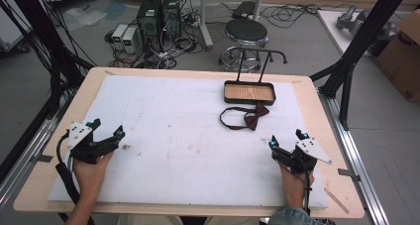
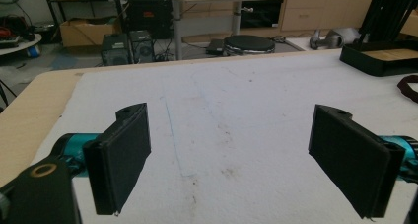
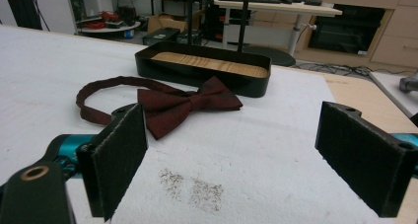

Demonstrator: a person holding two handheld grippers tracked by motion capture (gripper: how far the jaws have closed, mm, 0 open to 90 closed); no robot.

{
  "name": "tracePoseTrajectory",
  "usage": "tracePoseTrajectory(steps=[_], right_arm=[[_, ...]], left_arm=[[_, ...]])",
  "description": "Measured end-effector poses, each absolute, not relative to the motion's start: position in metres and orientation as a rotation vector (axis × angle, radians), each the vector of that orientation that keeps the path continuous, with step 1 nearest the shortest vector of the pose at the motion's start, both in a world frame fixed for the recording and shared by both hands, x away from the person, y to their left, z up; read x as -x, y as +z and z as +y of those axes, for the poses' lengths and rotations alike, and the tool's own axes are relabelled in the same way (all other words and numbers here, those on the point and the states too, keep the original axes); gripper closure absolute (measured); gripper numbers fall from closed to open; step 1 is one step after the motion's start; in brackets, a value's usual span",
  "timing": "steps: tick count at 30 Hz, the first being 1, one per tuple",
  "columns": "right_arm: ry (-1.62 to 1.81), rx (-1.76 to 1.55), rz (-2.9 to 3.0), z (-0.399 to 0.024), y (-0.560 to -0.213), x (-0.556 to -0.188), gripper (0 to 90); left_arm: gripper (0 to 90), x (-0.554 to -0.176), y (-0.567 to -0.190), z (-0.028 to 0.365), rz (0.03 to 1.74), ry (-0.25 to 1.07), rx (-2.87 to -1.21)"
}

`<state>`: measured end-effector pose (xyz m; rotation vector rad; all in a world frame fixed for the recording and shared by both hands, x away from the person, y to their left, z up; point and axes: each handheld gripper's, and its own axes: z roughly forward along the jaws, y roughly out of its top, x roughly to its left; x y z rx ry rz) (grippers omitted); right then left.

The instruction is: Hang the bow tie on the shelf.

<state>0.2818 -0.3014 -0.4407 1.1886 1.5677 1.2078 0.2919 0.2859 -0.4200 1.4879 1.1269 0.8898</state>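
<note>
A dark red bow tie (image 1: 257, 114) with its looped strap lies flat on the white mat, just in front of a black tray (image 1: 227, 96) that has a wooden floor and a tall black rack. From the right gripper view the bow tie (image 3: 185, 105) is ahead and left of centre, the tray (image 3: 207, 78) behind it. My right gripper (image 1: 287, 140) rests open near the mat's right front, a short way from the bow tie. At the left front my left gripper (image 1: 106, 128) is open, holding nothing. The tray's corner (image 2: 374, 66) shows far right in the left gripper view.
The white mat (image 1: 173, 131) covers a wooden table (image 1: 307, 81). Small dark specks (image 3: 192, 187) mark the mat near the right gripper. A black stool (image 1: 246, 34), computer towers (image 1: 158, 14) and cables stand on the floor beyond. A cardboard box (image 1: 403, 51) sits far right.
</note>
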Motion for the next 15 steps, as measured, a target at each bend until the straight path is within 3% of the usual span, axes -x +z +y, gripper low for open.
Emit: tracePoseTrajectory(steps=[15], right_arm=[[1.186, -1.186, 1.566, -0.3010, -0.4407, -0.2810, 11.5]], left_arm=[[17.0, -0.2902, -0.4205, 0.2872, 1.126, 0.889, -1.476]])
